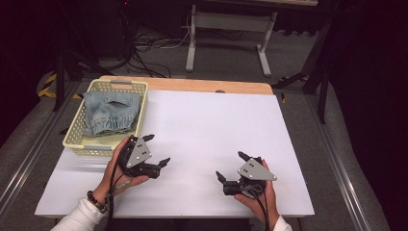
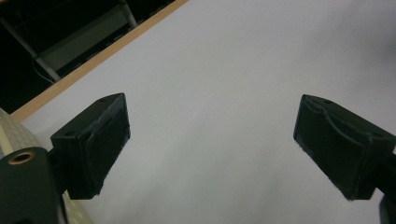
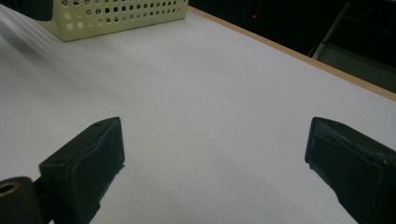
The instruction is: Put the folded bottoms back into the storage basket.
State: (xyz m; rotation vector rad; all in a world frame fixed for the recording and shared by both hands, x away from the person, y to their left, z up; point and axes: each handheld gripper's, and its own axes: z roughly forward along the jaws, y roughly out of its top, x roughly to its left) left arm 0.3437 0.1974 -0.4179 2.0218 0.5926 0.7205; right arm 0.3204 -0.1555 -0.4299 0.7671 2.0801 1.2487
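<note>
I read the high view from its left side across. At the far left of the white-topped table [image 1: 207, 125] with a wooden far edge stands a pale yellow perforated plastic basket [image 1: 76, 130]. A folded piece of light blue denim clothing with a gathered elastic hem [image 1: 111, 113] lies inside it, filling most of the basket floor.

Just beside the basket's near right corner I see the left gripper [image 1: 156, 150], black with a grey three-cornered plate on top, held in the person's left hand [image 1: 118, 166]. Its fingers [image 2: 100, 140] are released and spread wide, with nothing but bare white table between them in the left gripper view. They point away from the basket toward the table middle. The denim sits behind and to the left of them, apart from both fingers, with the basket wall in between. A sliver of the yellow basket shows at the lower left edge of that view.

Farther right, well apart from the basket, the right gripper [image 1: 231, 166] rests low over the table in the right hand [image 1: 262, 195]. Its fingers [image 3: 91, 158] are likewise released and spread, with bare table between them. In the right gripper view the basket [image 3: 116, 14] stands far off at upper left.
</note>
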